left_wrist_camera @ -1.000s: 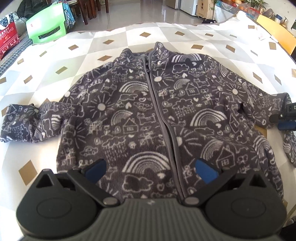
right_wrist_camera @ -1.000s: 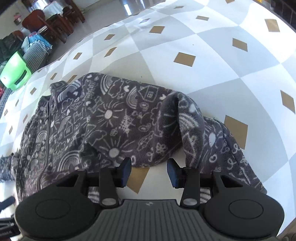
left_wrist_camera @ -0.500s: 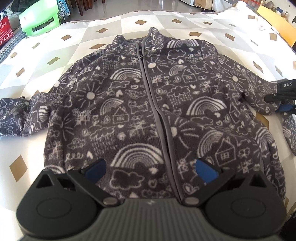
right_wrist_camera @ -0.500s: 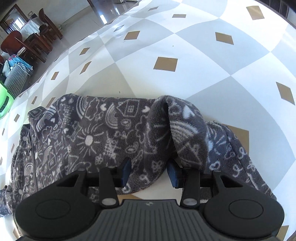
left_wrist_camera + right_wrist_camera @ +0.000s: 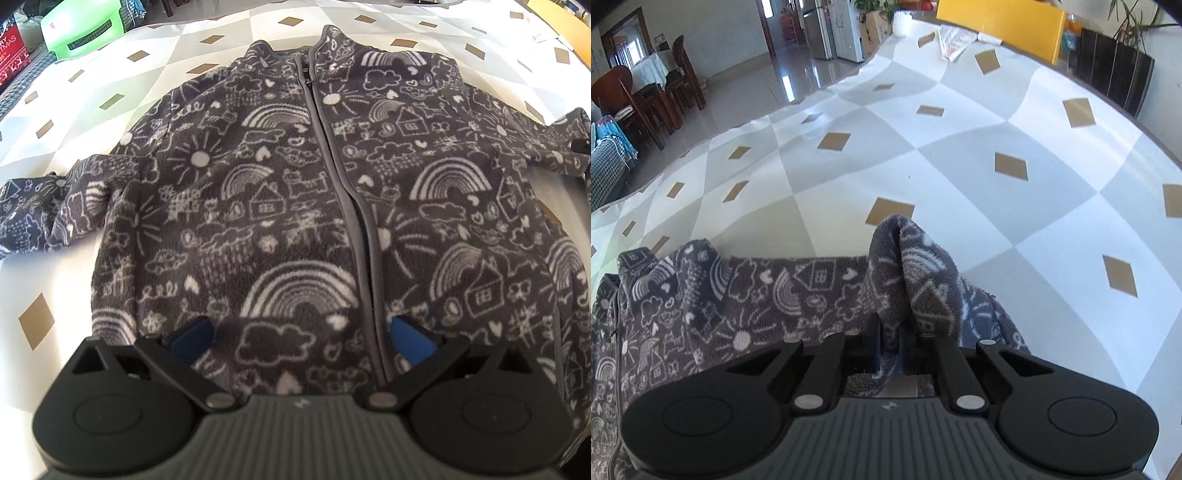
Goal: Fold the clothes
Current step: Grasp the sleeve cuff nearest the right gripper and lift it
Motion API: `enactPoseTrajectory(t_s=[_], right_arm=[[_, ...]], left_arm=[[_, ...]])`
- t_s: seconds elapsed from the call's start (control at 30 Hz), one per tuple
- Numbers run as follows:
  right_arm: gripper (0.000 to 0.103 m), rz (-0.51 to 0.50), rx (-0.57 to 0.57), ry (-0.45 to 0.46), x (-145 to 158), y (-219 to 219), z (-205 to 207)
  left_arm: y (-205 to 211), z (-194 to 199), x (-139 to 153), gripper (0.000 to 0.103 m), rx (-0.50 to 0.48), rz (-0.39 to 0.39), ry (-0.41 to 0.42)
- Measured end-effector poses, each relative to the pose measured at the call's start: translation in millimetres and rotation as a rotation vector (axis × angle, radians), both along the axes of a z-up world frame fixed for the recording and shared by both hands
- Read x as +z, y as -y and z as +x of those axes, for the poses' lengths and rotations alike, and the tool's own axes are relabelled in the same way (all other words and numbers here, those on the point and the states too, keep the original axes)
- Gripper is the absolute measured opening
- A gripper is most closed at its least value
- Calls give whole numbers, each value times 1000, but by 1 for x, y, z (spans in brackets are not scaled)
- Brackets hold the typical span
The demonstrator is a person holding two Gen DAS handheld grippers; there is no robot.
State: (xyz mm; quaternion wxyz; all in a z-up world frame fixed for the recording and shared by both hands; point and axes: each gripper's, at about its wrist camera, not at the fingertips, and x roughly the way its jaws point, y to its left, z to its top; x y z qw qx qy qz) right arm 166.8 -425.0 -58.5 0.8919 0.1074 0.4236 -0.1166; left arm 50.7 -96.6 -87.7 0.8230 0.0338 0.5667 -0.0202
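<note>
At the far left of the left wrist view, a green plastic stool is being shown beyond the edge of the diamond-patterned cloth that is covering the work surface. A dark grey fleece jacket with white doodles is being displayed flat on that cloth, front up, zipped, collar away from the camera. Its one sleeve is being left bunched at the left side, lying on the cloth. The left gripper is being held low over the jacket's hem, its blue fingers being kept wide apart on either side of the zip line, with nothing being pinched between them.

Further right, in the right wrist view, the jacket's other sleeve is being clamped by the right gripper; the jaws are being closed tightly on a raised fold of fleece, which is standing up in a ridge just ahead of the fingertips. The rest of the jacket body is being seen spreading to the left on the cloth. At the far end of the table a yellow board is being seen.
</note>
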Motion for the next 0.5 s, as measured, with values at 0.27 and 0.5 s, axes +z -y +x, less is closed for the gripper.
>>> enactPoseTrajectory(t_s=[0.27, 0.5], right_arm=[[24, 154, -23, -52, -1, 18, 5], [32, 366, -109, -39, 7, 54, -10]], left_arm=[[-1, -4, 2, 103, -18, 10, 15], [1, 2, 17, 103, 0, 1, 64]])
